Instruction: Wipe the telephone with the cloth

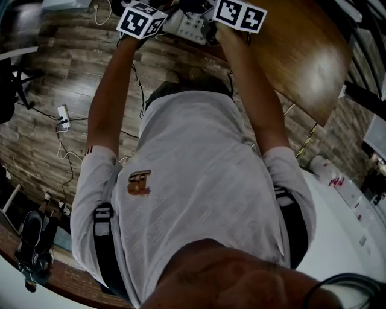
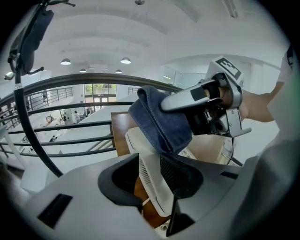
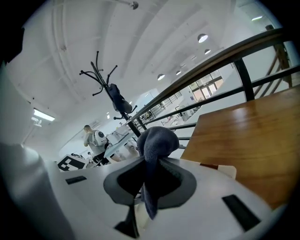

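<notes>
A white telephone [image 2: 152,164] rests on the wooden table [image 3: 243,136]. In the left gripper view its edge runs up between my left gripper's [image 2: 151,180] open jaws, with a gap of brown wood showing beside the left jaw. A blue cloth [image 2: 159,122] hangs folded over the phone's top. My right gripper [image 3: 150,180] is shut on the cloth [image 3: 157,140], which bulges out past its jaws. In the head view both marker cubes, the left one [image 1: 142,20] and the right one [image 1: 240,13], sit at the table edge either side of the phone's keypad [image 1: 192,25]; the jaws are hidden there.
A black railing [image 2: 70,126] runs behind the table. A coat stand [image 3: 110,89] stands beyond it, with a person [image 3: 89,136] further off. On the floor lie a power strip [image 1: 63,114] and cables. The table's corner [image 1: 325,114] juts out at the right.
</notes>
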Demonstrator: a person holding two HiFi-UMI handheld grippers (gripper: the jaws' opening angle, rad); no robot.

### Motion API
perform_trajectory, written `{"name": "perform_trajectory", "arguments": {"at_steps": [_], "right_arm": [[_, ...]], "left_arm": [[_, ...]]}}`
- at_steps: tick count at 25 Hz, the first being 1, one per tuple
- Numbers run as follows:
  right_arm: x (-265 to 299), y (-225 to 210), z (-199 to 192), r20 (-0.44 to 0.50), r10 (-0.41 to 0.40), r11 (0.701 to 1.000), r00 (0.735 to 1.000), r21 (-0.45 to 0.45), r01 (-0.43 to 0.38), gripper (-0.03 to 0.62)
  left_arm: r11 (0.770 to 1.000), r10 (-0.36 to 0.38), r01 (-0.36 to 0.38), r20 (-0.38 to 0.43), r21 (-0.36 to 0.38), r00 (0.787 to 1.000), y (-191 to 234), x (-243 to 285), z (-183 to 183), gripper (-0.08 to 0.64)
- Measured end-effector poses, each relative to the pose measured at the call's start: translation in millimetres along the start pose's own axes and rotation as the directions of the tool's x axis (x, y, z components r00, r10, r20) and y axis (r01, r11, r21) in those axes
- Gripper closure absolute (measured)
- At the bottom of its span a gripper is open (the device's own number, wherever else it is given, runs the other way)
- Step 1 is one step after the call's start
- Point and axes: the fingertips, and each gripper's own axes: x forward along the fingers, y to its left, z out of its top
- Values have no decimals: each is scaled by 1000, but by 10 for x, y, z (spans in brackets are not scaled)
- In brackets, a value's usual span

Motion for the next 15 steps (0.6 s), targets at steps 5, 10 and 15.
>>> {"name": "perform_trajectory", "arguments": {"at_steps": [5, 10, 15], "right_arm": [[114, -173, -103, -54, -37, 999, 998, 26, 39, 520], [128, -348, -199, -98, -89, 996, 991, 11, 90, 520], [114, -496, -275, -140, -152, 988, 978, -27, 150, 520]], "left_arm": [[1000, -7, 6, -32, -18, 999, 4, 75, -41, 422], [999, -12, 10, -43, -31, 999, -40, 96, -33, 422], [999, -8, 7, -37, -40, 999, -20, 85, -34, 422]]}}
